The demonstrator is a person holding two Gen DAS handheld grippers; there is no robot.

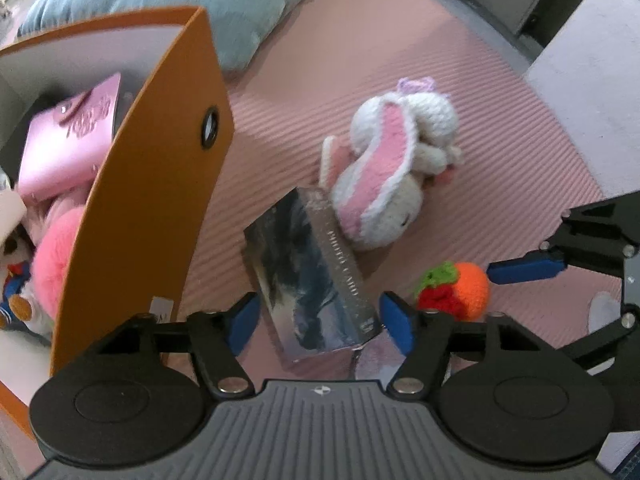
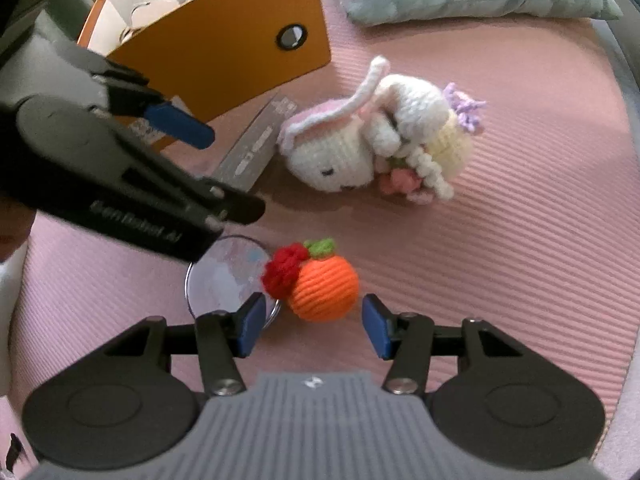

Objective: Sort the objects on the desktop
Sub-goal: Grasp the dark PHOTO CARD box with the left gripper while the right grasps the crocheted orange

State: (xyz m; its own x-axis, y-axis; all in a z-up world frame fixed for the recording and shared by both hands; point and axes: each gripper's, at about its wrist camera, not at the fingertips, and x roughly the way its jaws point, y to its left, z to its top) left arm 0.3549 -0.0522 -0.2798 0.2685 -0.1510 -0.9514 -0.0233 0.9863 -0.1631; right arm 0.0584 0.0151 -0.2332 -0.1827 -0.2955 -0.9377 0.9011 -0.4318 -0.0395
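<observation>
Pink ribbed matting [image 1: 460, 80] covers the whole work surface in both views. At the lower middle of the left wrist frame, the left gripper [image 1: 320, 320] points down with its blue pads spread either side of a silvery boxed case [image 1: 312, 276], which lies flat on the mat; a gap shows between each pad and the case edges, so nothing is pinched. The far end of the case touches a crocheted white rabbit [image 1: 384, 176] with pink ear linings, lying on its side in the centre of that frame. To the left stands an orange storage box [image 1: 144, 208] with a round eyelet in its wall; inside it, at the left edge of the frame, sit a pink wallet-like item [image 1: 72, 144] and a fluffy pink toy [image 1: 52, 264]. A pale blue cushion [image 1: 168, 0] fills the upper left.

In the right wrist frame, the right gripper [image 2: 314, 326] hovers at lower centre with its pads apart, flanking a small orange knitted fruit [image 2: 324, 286] topped with red and green yarn; neither pad presses on it. Just left of the fruit, touching it, lies a round clear disc [image 2: 224, 276] with a metal rim, partly under the left pad. The left gripper's dark body crosses the left of this frame, above the disc.
</observation>
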